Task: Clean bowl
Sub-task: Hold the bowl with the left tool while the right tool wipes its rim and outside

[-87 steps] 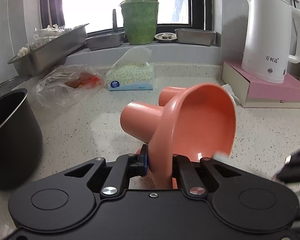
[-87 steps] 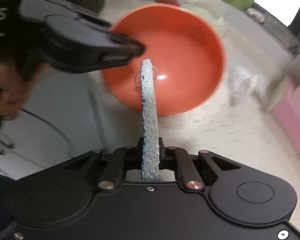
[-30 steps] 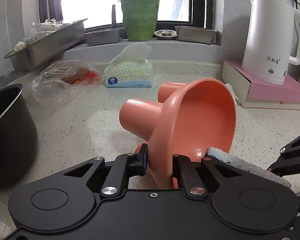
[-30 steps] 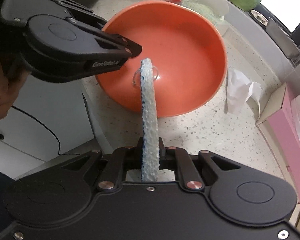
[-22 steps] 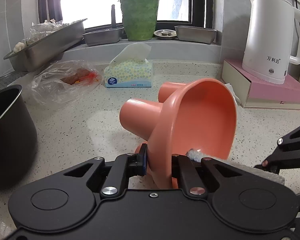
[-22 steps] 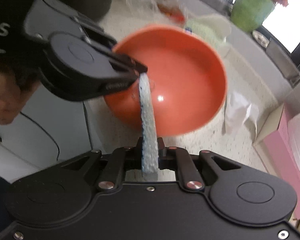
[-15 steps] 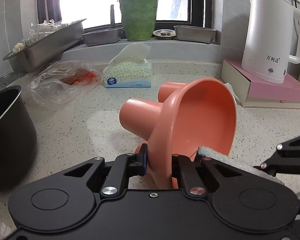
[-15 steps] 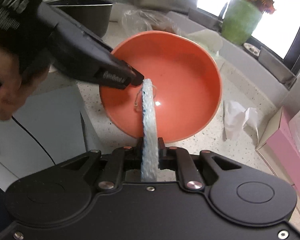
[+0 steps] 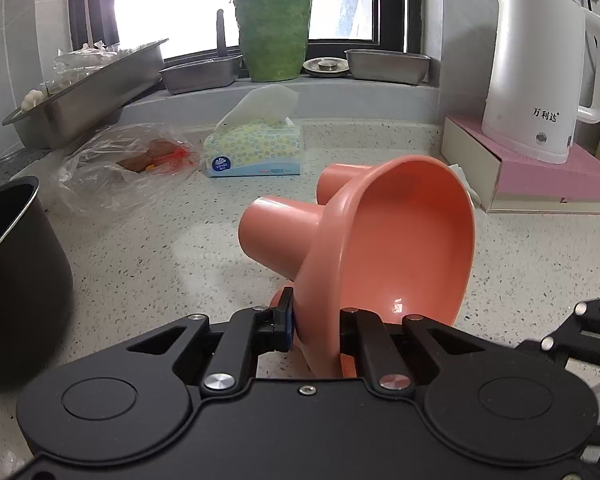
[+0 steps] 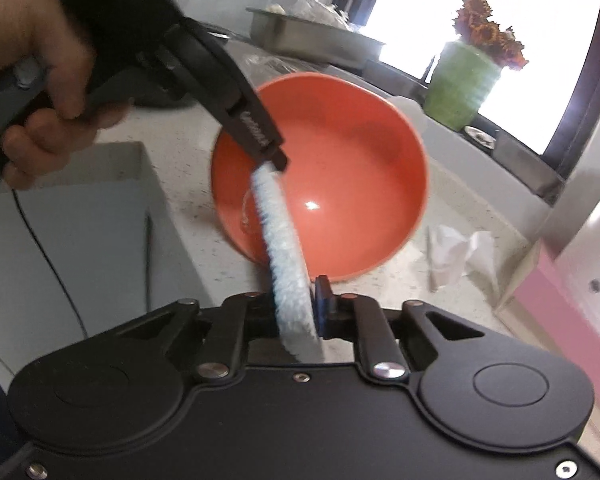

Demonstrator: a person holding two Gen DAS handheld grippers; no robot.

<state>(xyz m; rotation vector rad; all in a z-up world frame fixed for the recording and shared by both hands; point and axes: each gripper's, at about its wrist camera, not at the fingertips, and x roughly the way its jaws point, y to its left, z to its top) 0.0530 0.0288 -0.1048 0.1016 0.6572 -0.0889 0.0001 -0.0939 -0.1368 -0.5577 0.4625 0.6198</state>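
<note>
My left gripper [image 9: 314, 320] is shut on the rim of a salmon-orange bowl [image 9: 404, 240] and holds it tilted on edge above the counter, its opening facing right. In the right wrist view the bowl [image 10: 340, 176] faces me, with the left gripper [image 10: 276, 160] clamped on its near-left rim. My right gripper [image 10: 300, 312] is shut on a pale blue sponge cloth [image 10: 284, 248] whose far end reaches the bowl's inner left rim. The cloth does not show in the left wrist view, where only part of the right gripper [image 9: 572, 332] appears at the right edge.
Two salmon cups [image 9: 276, 228] lie behind the bowl. A tissue box [image 9: 252, 152], a plastic bag [image 9: 124, 164], a dark pot [image 9: 16, 288], a white kettle [image 9: 540, 64] on a pink box [image 9: 540, 184] and a crumpled tissue [image 10: 460, 256] stand around on the speckled counter.
My right gripper has drawn back and swung, so the cloth has left the left wrist view; it lay inside the bowl's lower rim. The bowl stays held in place.
</note>
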